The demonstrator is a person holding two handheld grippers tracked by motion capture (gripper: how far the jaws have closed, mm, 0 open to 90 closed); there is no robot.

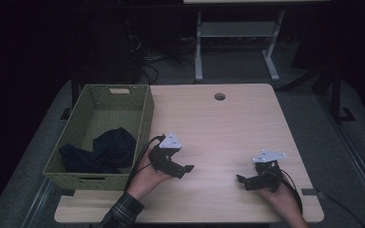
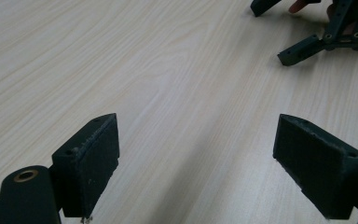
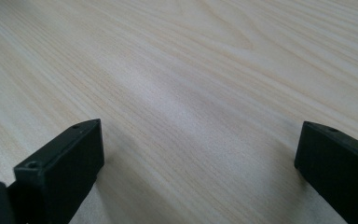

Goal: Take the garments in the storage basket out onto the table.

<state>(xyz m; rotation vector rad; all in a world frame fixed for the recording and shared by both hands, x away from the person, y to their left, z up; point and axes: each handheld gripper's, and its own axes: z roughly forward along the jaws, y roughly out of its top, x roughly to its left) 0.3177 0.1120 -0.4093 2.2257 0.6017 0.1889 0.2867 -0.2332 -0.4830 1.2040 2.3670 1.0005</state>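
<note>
My left gripper (image 1: 186, 170) and right gripper (image 1: 241, 180) rest low over the bare table (image 1: 218, 128), jaws spread wide and empty, since the dark cloth (image 1: 107, 148) already lies in the green basket (image 1: 145, 118)

A pale, light-wood table (image 1: 228, 128) with fine straight grain carried a woven basket (image 1: 145, 118) of olive green, its weave a small regular lattice. Inside lay a dark navy cloth (image 1: 109, 149) (nearly black in the dim light). The left gripper (image 1: 183, 170) and the right gripper (image 1: 243, 180) were black, each topped by a light grey plate with small dark dots; a brass-coloured ring showed at the left one's joint. The sleeve (image 1: 123, 211) on the person's left arm was plaid in dark green and grey. The floor (image 1: 313, 109) was grey.
</note>
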